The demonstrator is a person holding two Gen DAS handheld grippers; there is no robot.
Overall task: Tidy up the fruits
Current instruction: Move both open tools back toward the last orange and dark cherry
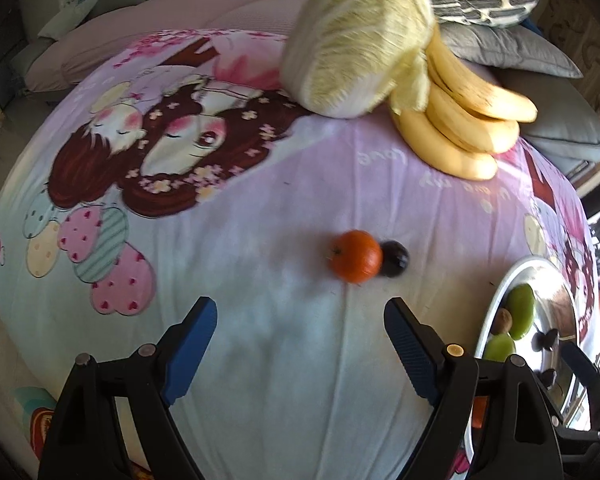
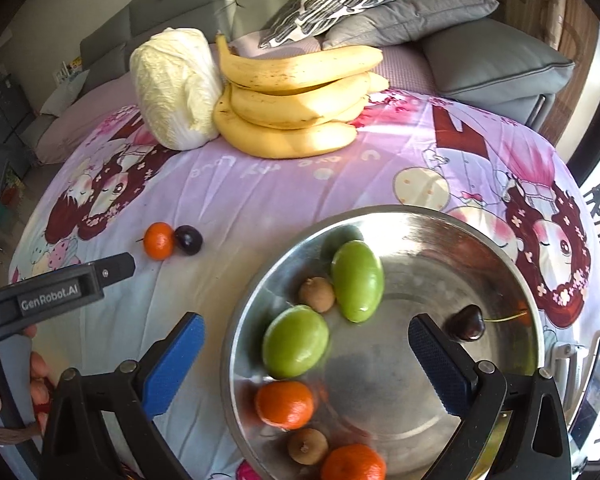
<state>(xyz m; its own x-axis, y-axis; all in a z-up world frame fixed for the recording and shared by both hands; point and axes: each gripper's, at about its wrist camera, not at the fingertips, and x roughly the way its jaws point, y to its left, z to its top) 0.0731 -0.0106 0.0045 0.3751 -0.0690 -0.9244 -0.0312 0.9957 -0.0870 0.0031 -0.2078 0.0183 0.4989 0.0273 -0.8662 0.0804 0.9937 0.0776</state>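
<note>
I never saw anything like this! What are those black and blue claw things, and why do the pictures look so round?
Those claws are two grabbers a person holds, one in each hand. A tiny wide-eye camera sits on each, which bends the picture round. One picture looks from the left gripper, the other from the right gripper. Both are open and hold nothing. On the cartoon bedsheet lie bananas, a cabbage, a small orange and a dark plum. The shiny metal bowl already holds green fruits, oranges, little brown fruits and a cherry.
</note>
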